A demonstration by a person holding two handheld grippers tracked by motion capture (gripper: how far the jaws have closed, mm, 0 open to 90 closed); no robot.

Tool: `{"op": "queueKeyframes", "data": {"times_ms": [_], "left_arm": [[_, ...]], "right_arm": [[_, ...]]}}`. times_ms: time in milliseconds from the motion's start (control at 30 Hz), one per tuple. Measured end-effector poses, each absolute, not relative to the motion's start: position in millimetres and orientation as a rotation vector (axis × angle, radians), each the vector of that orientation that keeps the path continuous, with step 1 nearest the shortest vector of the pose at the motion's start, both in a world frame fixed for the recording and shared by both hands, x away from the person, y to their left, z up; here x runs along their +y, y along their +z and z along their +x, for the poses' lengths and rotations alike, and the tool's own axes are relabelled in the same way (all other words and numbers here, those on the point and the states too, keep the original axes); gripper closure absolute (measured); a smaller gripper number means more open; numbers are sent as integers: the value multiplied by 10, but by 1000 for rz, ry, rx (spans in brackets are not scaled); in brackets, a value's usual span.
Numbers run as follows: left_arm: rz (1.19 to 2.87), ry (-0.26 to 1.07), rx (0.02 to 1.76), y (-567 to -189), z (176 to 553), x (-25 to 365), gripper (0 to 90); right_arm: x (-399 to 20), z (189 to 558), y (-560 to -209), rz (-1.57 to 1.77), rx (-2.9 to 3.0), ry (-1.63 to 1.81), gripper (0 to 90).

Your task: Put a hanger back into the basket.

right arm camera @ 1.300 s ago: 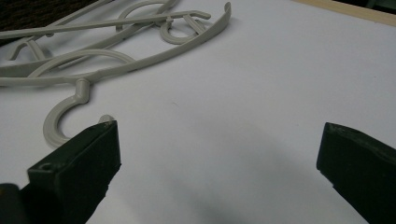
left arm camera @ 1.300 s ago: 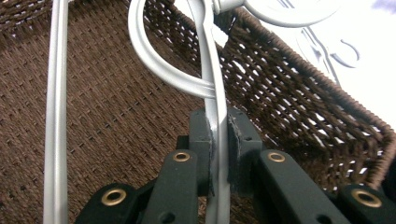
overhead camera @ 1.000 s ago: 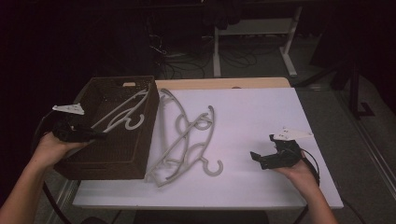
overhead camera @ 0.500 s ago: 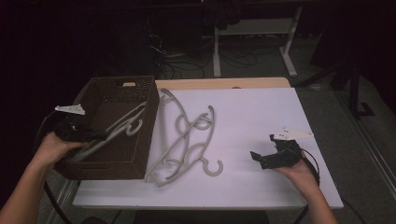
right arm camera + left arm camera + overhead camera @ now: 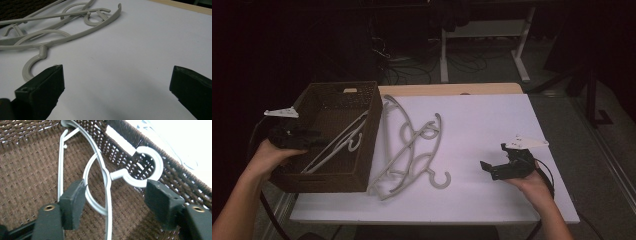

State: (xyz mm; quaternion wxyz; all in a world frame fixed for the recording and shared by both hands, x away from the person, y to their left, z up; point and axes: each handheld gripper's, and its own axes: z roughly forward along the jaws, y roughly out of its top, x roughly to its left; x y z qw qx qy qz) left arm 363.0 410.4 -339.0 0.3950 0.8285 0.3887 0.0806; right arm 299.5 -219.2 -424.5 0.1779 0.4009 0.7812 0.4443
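Over the basket (image 5: 374, 125) at the desk's (image 5: 492, 125) left edge, the left claw (image 5: 312, 137) hangs with its jaws apart. They have just been opening, and a white hanger (image 5: 339, 145) lies between them on the woven floor, leaning toward the right wall. From the left claw's own camera, the hanger (image 5: 100, 177) crosses the gap: the left pad sits right against its curved arm, while the right pad stands just beside the hook without pressing it. On the white sheet next to the basket lies a tangled pile of grey hangers (image 5: 412, 145), overlapping one another. Well to the right of them, the right claw (image 5: 489, 167) rests low near the desk's front edge, jaws wide with nothing between them; its own view shows bare sheet ahead and the nearest hook (image 5: 31, 66) off to one side.
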Motion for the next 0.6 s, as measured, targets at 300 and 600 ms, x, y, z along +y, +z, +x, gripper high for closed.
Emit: {"op": "queueKeyframes", "data": {"times_ms": [300, 600], "left_arm": [[2064, 222, 931, -3229, 3563, 3849, 234], [2031, 203, 846, -3054, 3457, 3412, 188]], "right_arm": [[-2176, 2992, -4250, 1126, 2221, 1253, 0], [-2186, 2982, -4253, 1116, 2223, 1257, 0]]}}
